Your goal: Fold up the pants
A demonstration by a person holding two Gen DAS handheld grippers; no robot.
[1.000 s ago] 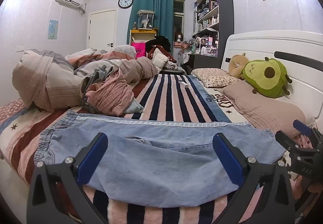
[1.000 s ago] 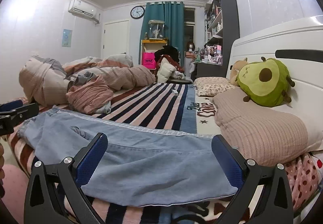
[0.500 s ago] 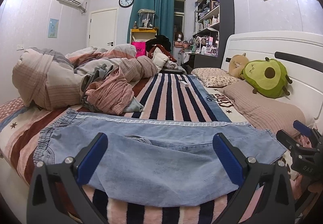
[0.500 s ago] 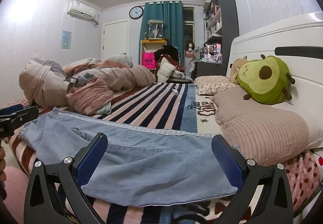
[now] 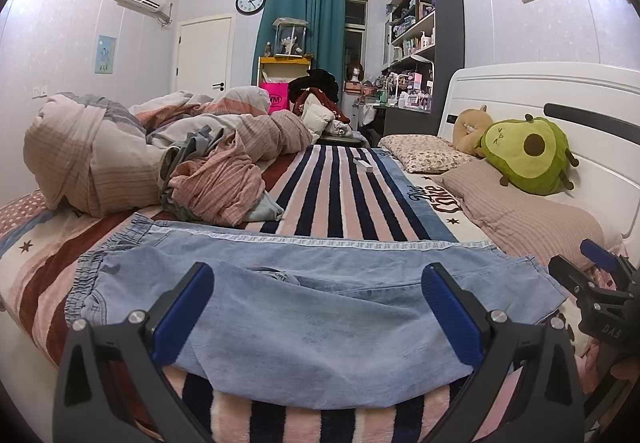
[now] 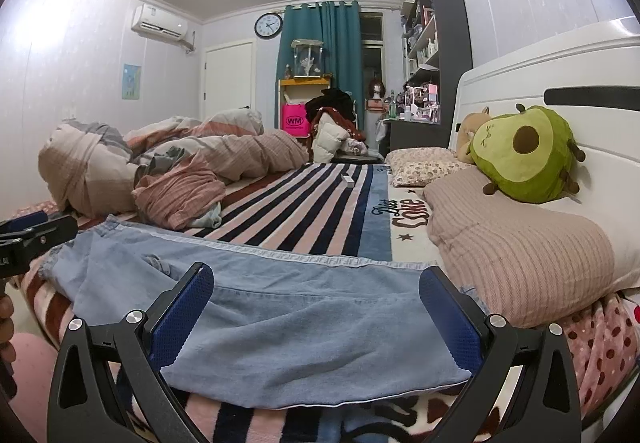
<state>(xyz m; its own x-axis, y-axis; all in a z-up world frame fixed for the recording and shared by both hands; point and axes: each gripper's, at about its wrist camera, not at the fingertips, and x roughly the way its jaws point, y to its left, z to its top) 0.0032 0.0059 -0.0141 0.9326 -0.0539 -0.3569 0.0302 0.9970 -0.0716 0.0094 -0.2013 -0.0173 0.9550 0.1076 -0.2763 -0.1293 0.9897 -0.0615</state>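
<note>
Pants [image 5: 320, 307] flat across near edge of bed [image 5: 344, 195], waistband left. Left gripper [image 5: 318, 307] spread wide, holding nothing. Right gripper [image 6: 316, 307] likewise spread, empty.

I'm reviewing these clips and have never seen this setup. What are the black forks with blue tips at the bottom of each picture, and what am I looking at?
No robot here: a person carries a handheld two-finger gripper in each hand, each with a fisheye camera looking along its fingers. One picture comes from the left gripper, the other from the right gripper; the blue strips are the finger pads. Both grippers are open and hold nothing. They hover at the near edge of a bed covered by a striped blanket. Light blue jeans lie spread flat across it, waistband towards the left. Behind are a rumpled duvet, pillows, and an avocado plush.
</note>
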